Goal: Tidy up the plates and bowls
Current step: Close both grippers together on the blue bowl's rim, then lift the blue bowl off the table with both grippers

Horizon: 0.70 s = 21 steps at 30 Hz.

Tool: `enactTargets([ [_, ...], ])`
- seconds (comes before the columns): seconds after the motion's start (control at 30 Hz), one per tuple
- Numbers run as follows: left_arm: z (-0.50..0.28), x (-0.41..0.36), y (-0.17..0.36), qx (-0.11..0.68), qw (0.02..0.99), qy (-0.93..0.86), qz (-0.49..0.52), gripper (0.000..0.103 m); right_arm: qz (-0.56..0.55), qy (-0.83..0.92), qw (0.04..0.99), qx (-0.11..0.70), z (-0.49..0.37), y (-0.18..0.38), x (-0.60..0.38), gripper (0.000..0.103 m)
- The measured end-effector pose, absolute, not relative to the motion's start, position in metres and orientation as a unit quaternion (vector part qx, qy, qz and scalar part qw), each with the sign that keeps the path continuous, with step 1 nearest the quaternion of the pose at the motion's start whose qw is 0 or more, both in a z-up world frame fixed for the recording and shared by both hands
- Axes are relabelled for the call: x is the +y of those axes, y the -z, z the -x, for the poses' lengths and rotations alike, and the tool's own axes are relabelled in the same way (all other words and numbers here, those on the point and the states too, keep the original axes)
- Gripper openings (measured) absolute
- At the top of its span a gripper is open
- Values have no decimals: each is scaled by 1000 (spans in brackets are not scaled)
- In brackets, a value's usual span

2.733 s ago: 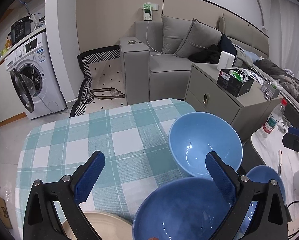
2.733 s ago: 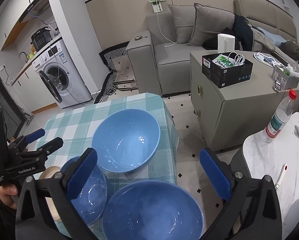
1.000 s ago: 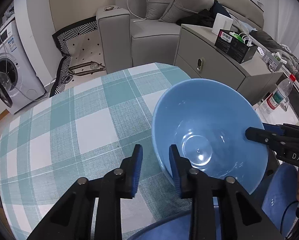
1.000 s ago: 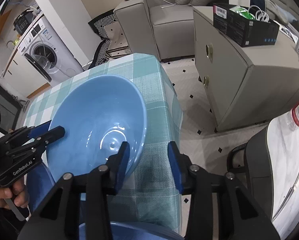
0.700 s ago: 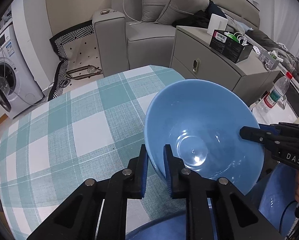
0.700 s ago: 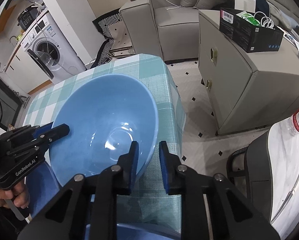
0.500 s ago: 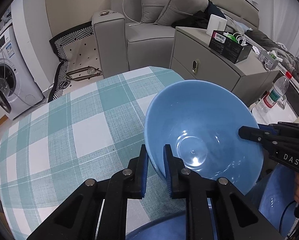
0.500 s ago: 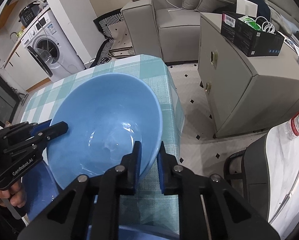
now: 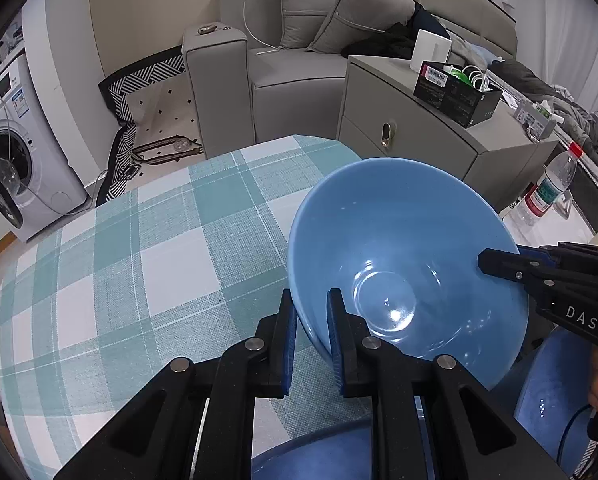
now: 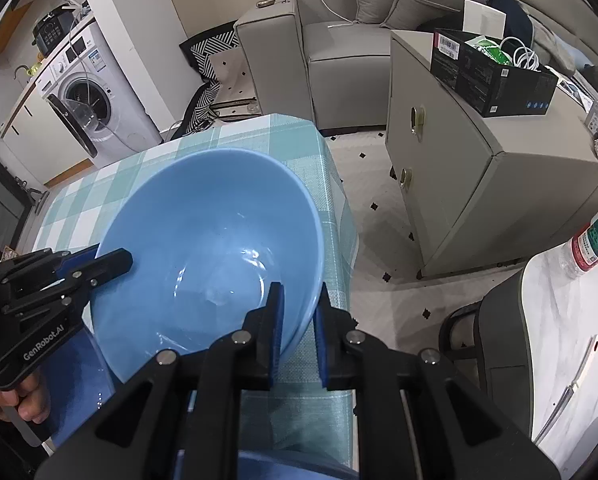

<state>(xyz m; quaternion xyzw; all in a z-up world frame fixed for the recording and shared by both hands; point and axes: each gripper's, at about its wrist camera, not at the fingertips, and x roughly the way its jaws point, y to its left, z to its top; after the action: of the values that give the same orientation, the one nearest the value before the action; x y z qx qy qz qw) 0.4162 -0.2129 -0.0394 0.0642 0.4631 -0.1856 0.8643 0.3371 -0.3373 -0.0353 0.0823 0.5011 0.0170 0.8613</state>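
Bowl (image 9: 403, 264), light blue, hangs tilted over the checked desk (image 9: 139, 264), left claw (image 9: 311, 332) pinching its left rim and right claw (image 10: 299, 320) its right, likely sharing weight before stacking into nearer bowls (image 9: 555, 392).

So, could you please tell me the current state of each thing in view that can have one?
Light blue bowl: empty, tilted, held at opposite rims by both claws.
Left claw: shut on the bowl's rim.
Right claw: shut on the bowl's rim.
Darker blue bowl: upright beneath the held bowl.
Washing machine: door open.
Water bottle: upright, red cap on.
Black box: open, cables inside.
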Motion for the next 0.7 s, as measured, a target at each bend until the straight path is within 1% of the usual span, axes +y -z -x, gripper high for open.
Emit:
enactTargets([
  [0.7, -390, -210, -5, 423, 883, 197, -51, 15, -72, -4, 880, 470, -311, -8, -335, 14],
])
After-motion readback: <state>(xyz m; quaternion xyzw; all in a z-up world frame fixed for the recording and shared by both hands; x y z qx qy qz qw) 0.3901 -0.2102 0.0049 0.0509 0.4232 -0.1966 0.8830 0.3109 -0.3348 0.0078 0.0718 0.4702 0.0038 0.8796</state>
